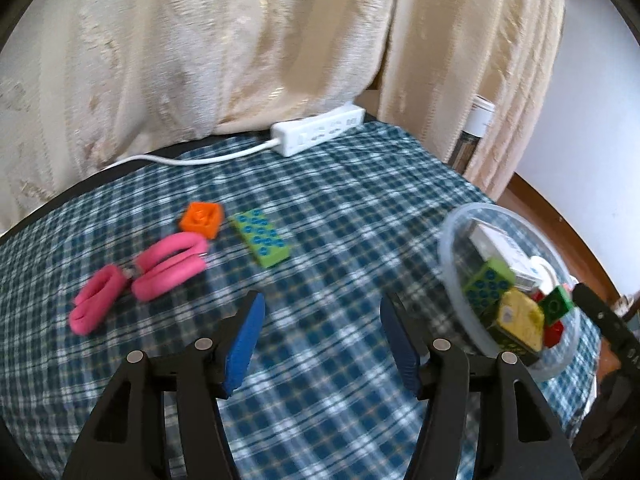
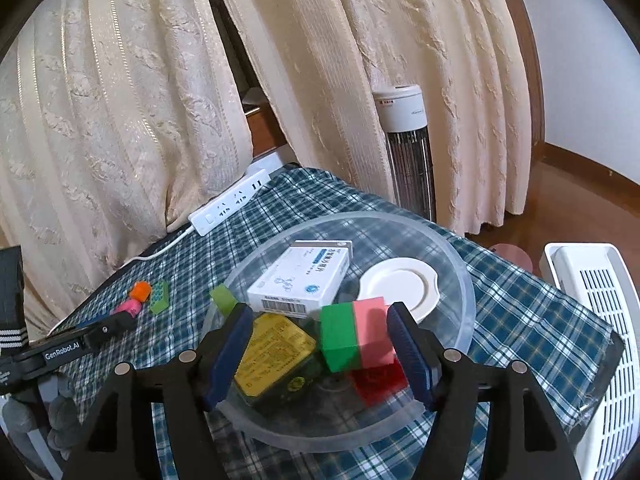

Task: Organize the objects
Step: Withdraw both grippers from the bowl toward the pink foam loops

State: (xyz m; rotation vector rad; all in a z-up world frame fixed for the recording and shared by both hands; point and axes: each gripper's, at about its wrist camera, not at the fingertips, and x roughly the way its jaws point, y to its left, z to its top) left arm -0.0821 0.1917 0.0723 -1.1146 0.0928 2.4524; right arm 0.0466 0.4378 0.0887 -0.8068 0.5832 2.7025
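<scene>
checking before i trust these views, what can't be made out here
- Red block, right wrist view: mostly under the green and pink block.
- Yellow box print: too small to read.
- White basket: cut by the right edge.
- Bowl contents, left wrist view: blurred.

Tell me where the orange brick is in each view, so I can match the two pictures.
Left wrist view: the orange brick lies left of centre on the checked cloth, between the pink grip and the green plate.
Right wrist view: the orange brick is small, at the far left, beside the green plate.
Shared landmark: the white power strip at the cloth's far edge, by the curtain.
</scene>
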